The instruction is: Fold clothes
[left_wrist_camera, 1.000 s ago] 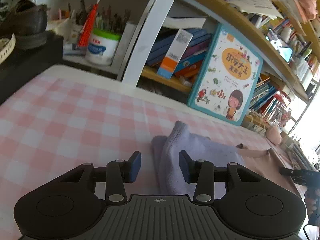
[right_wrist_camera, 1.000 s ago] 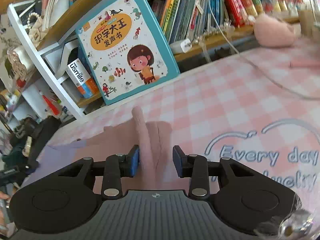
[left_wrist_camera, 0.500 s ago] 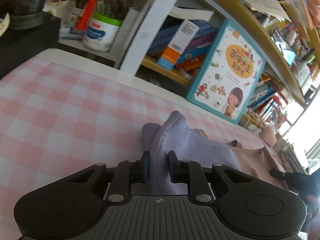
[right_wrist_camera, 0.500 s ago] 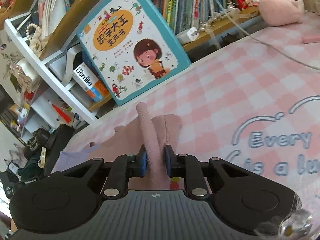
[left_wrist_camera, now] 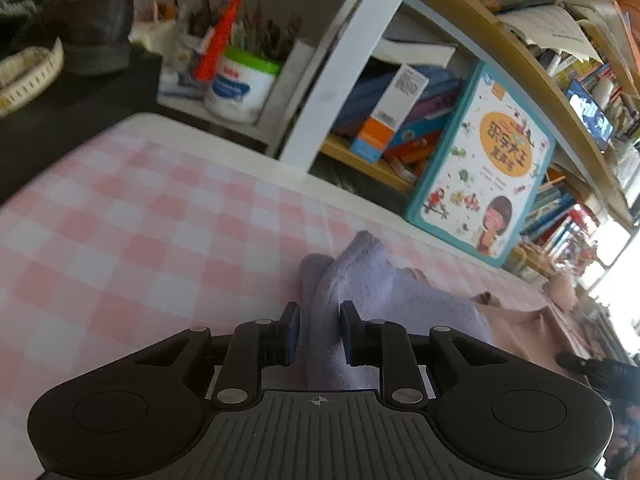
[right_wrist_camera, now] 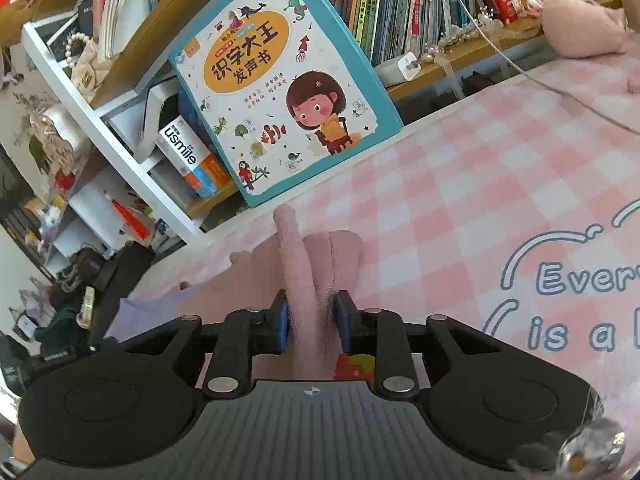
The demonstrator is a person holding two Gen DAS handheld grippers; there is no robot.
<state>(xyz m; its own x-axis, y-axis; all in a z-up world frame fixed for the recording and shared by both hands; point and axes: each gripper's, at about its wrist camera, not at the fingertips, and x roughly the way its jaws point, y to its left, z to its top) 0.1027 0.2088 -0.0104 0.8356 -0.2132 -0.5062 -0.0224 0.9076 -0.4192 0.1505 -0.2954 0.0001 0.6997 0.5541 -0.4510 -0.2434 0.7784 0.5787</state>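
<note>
- Left wrist view: your left gripper (left_wrist_camera: 319, 334) hangs over the pink-checked tablecloth (left_wrist_camera: 132, 236), which spreads out ahead of the fingers and to their left.
- A garment lies across that cloth, its lilac end (left_wrist_camera: 360, 280) bunched into a ridge that rises between your left fingers and runs on past their tips.
- Those jaws are easing apart; the left pad (left_wrist_camera: 291, 330) stands just clear of the fold, while the right pad is hard against it.
- Right wrist view: your right gripper (right_wrist_camera: 312, 322) has the garment's pink end (right_wrist_camera: 308, 272) gathered between its fingers, both pads pressing the cloth as the jaws begin to widen.
- Beyond the right fingertips a picture book (right_wrist_camera: 280, 80) leans on the shelf.
- Just behind the right-hand pad sits a small red and yellow patch (right_wrist_camera: 354, 366).
</note>
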